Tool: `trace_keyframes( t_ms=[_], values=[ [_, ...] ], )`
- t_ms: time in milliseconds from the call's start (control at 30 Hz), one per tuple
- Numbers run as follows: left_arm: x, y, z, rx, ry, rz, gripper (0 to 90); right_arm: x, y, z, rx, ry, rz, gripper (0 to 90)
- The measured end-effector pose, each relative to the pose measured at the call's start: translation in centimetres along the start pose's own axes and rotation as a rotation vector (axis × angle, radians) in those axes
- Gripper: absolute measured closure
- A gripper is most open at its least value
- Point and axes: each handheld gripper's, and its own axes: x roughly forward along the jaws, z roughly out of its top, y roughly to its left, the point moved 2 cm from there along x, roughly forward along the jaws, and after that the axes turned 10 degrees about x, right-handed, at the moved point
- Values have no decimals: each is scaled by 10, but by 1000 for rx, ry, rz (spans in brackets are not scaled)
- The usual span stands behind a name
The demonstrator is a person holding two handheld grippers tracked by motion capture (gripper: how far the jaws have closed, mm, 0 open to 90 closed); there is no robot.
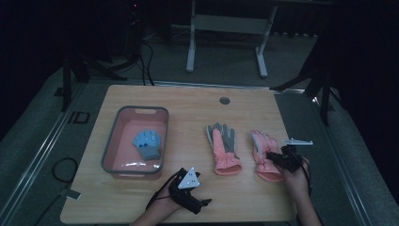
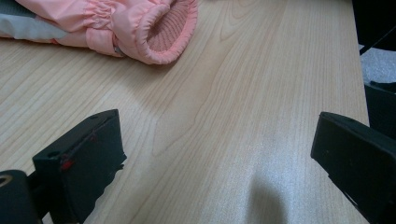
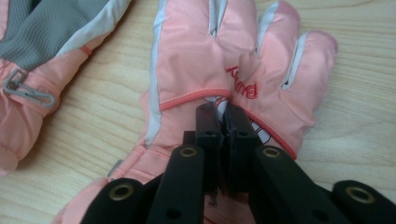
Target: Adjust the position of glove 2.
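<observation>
Pink fabric of the right glove (image 3: 205, 60) is pinched between the closed jaws of the right tool (image 3: 221, 112), at about four o'clock on the wooden counter (image 1: 188, 101). The left tool (image 2: 219, 154) rests at six o'clock, jaws wide with nothing between them, the second pink glove (image 1: 223, 148) lying at its one o'clock.

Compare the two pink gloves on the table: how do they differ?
The left pink glove lies grey palm up and untouched; the right pink glove lies pink back up, red lettering showing, with the right gripper shut on its fabric. The left glove sits mid-table, the right one nearer the edge. Both point fingers away, cuffs toward the person.
</observation>
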Motion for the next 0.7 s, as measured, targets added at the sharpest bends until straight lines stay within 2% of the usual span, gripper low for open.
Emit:
trace_keyframes(
  t_ms=[67,133,167,233,367,533,700],
  values=[
    [0,0,0,-3,-3,-1,27,-6,3,2,14,-26,-8,886],
    [0,0,0,-1,1,1,27,-13,9,5,-5,-42,-34,889],
    [0,0,0,-2,-1,1,27,-17,11,8,2,-57,-38,890],
    [0,0,0,-1,2,1,27,-25,17,15,9,-84,-37,891],
    [1,1,-1,1,4,7,27,-45,32,30,6,-157,-77,891],
    [0,1,0,8,5,5,26,-64,54,49,-5,-202,-56,891],
    [-1,1,0,6,-6,2,27,-75,77,64,-16,-249,-25,890]
  ],
)
